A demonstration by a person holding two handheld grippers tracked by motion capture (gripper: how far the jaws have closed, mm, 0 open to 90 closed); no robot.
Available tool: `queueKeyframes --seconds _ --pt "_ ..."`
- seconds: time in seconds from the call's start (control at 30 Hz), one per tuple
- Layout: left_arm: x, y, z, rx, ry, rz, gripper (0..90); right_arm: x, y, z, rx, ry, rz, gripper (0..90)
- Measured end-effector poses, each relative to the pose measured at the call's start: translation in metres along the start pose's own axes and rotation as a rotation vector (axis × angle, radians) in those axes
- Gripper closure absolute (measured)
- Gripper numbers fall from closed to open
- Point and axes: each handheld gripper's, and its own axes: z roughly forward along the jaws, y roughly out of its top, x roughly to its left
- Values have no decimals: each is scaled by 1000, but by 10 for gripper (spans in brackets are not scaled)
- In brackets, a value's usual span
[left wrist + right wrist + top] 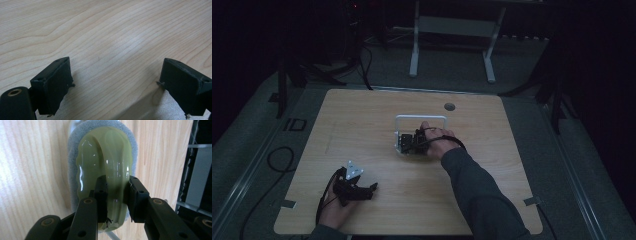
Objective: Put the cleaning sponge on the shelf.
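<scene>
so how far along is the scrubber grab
Done: the right gripper has its jaws closed on the raised handle of the green scrubber, whose grey sponge base lies on the table. In hand: that grip, beside a white wire frame. Left: any lifting or wiping; the sponge looks flat on the wood. The left gripper is open and idle.
</scene>
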Motion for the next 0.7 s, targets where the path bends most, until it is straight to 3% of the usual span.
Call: queueKeyframes --seconds 0.5,0.7 --pt "0 0 0 0 0 1 107 -3 -1 5 -1 -21 15 716" --pt "0 0 0 0 0 1 107 -5 -3 7 -1 -14 20 607"
